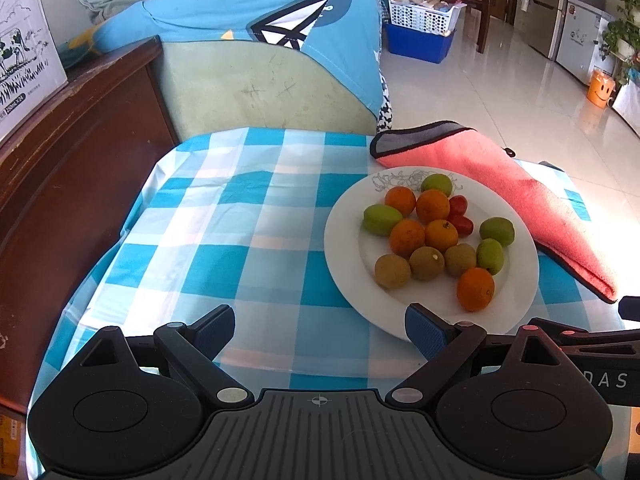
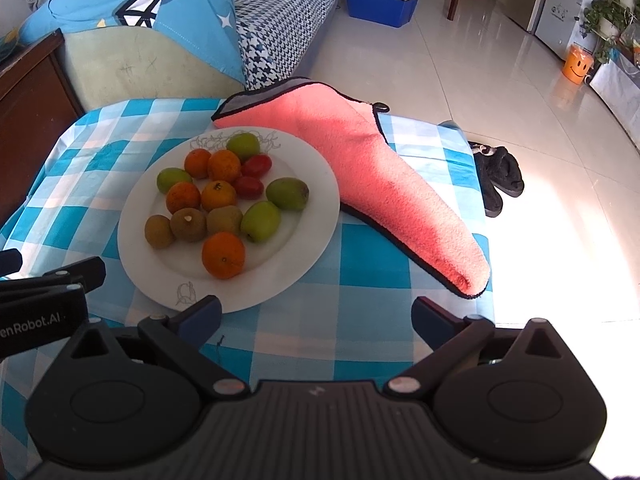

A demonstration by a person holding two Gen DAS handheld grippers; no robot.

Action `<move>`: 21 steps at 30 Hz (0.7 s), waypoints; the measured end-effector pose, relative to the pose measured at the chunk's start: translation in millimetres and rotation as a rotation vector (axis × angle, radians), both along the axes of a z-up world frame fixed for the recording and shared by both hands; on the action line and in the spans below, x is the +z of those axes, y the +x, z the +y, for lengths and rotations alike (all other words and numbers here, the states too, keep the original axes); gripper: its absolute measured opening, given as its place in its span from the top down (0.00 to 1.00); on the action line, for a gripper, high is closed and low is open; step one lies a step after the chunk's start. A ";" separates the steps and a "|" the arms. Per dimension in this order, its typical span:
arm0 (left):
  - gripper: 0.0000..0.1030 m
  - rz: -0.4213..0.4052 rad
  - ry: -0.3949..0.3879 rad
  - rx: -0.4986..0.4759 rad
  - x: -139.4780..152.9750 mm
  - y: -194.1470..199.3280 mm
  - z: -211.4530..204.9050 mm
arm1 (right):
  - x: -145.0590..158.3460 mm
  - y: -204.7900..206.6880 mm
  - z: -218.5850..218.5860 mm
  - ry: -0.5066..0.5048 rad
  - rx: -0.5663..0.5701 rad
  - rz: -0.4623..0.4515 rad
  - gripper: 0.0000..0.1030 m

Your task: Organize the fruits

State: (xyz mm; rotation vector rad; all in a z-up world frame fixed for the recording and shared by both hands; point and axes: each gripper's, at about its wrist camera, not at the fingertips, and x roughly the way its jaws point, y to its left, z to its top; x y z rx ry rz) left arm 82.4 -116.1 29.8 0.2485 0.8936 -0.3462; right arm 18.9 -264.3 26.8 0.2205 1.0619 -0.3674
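A white plate (image 1: 520, 300) sits on the blue checked tablecloth (image 1: 224, 240) and holds several oranges (image 1: 475, 289), green fruits (image 1: 382, 219), brown kiwis (image 1: 392, 271) and two red tomatoes (image 1: 461, 225). My left gripper (image 1: 320, 330) is open and empty, just in front of the plate's near left rim. In the right wrist view the plate (image 2: 316, 184) lies ahead to the left, with an orange (image 2: 223, 255) nearest. My right gripper (image 2: 316, 318) is open and empty over the cloth, right of the plate.
A folded pink towel (image 2: 380, 176) lies right of the plate, up to the table's right edge. A sofa with a blue cushion (image 1: 248, 12) stands behind the table. A wooden cabinet (image 1: 60, 168) is on the left. Black slippers (image 2: 498, 176) lie on the floor.
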 end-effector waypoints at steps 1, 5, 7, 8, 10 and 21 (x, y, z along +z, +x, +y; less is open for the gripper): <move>0.09 -0.002 0.002 -0.001 0.0 -0.3 -0.6 | -0.1 0.1 0.0 -0.002 -0.003 0.000 0.02; 0.09 -0.005 0.014 -0.008 -0.4 -1.3 -2.2 | -1.6 1.1 -1.6 -0.013 -0.029 0.007 0.02; 0.09 -0.006 0.025 -0.008 -1.6 -1.3 -3.2 | -2.6 1.6 -3.3 -0.013 -0.043 0.009 0.02; 0.09 -0.004 0.031 -0.008 -2.4 -1.2 -3.8 | -2.7 1.8 -3.5 -0.014 -0.048 0.009 0.02; 0.09 0.000 0.038 -0.010 -3.9 -1.0 -4.5 | -2.7 2.3 -2.8 -0.022 -0.050 0.010 0.02; 0.09 -0.005 0.051 -0.022 -6.9 -2.9 -8.0 | -4.0 4.5 1.6 -0.046 -0.043 0.016 0.02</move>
